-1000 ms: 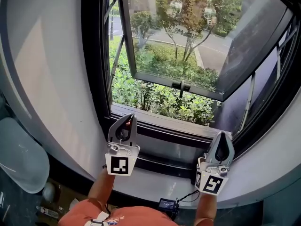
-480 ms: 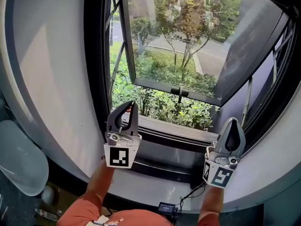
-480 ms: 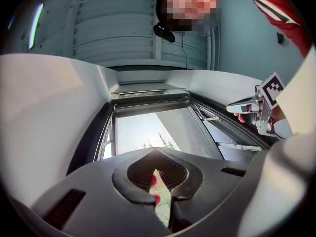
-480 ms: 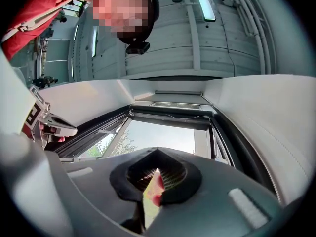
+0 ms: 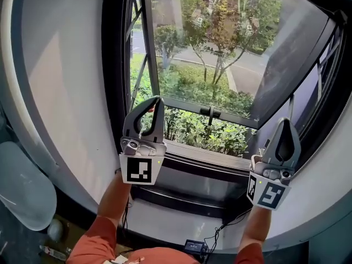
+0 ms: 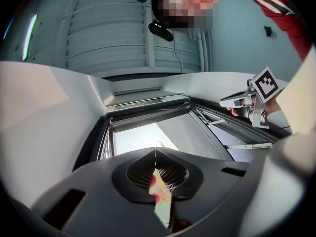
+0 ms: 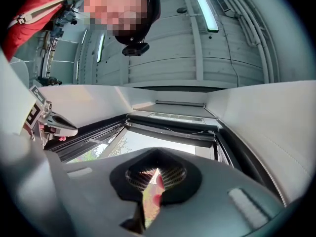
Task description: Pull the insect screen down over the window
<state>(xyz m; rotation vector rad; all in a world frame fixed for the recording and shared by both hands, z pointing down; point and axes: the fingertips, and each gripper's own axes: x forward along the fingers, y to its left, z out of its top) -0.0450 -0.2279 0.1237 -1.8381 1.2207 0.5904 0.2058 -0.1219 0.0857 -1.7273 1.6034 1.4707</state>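
The dark-framed window (image 5: 118,87) stands with its glass sash (image 5: 220,48) swung outward, its handle (image 5: 210,113) at the sash's lower rail. At the top of the opening a dark screen bar (image 6: 148,113) (image 7: 173,130) lies rolled up against the head of the frame. My left gripper (image 5: 157,99) (image 6: 155,149) is shut and empty, pointing upward in front of the left side of the opening. Over the right side my right gripper (image 5: 285,121) (image 7: 158,152) is likewise shut with nothing in it. Both are well below the bar.
Pale grey walls (image 5: 60,92) flank the recess. The sill (image 5: 203,153) runs below the grippers. A cable and a small black device (image 5: 195,241) lie under the ledge. A pale rounded object (image 5: 22,186) sits low left. Metal stay arms (image 5: 290,125) brace the sash.
Both grippers have risen from the sill level to partway up the opening, still shut. The head view has tilted up slightly.
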